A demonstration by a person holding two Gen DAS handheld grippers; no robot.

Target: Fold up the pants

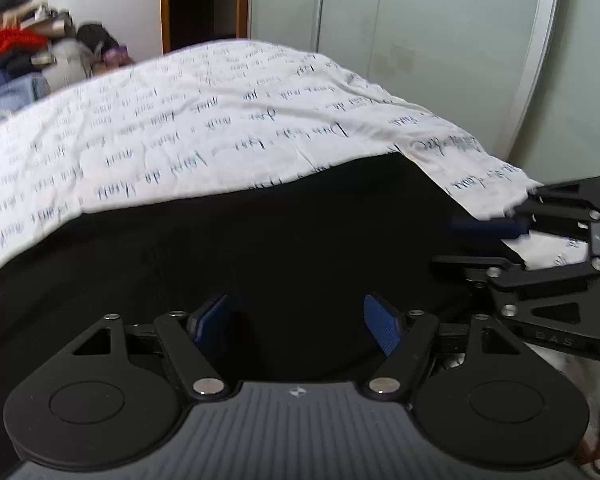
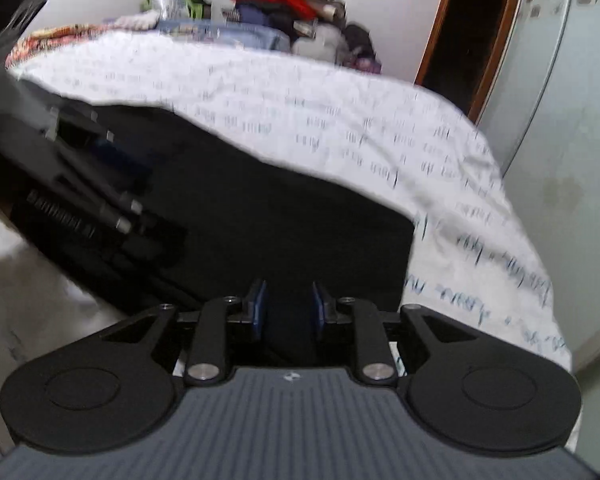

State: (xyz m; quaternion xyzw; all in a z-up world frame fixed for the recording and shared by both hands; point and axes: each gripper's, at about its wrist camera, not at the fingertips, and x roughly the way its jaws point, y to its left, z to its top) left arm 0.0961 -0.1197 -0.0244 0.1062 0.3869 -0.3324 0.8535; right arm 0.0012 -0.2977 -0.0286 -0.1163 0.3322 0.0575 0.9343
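Black pants point(image 1: 260, 240) lie spread on a white bed sheet point(image 1: 180, 120) printed with blue script, near the bed's front edge. My left gripper point(image 1: 296, 324) is open, its blue pads point(image 1: 382, 328) wide apart just above the black cloth. My right gripper point(image 2: 288, 310) is open with a narrower gap over the pants point(image 2: 280, 208) at their right edge. The right gripper also shows at the right of the left wrist view point(image 1: 476, 248). The left gripper shows blurred at the left of the right wrist view point(image 2: 128, 184). Neither holds cloth.
A pile of clothes point(image 2: 292, 4) and bags sits at the far end of the bed. A frosted wardrobe door point(image 1: 420, 40) stands to the right, with a dark doorway point(image 1: 204, 0) beside it. The sheet point(image 2: 480, 240) hangs over the bed corner.
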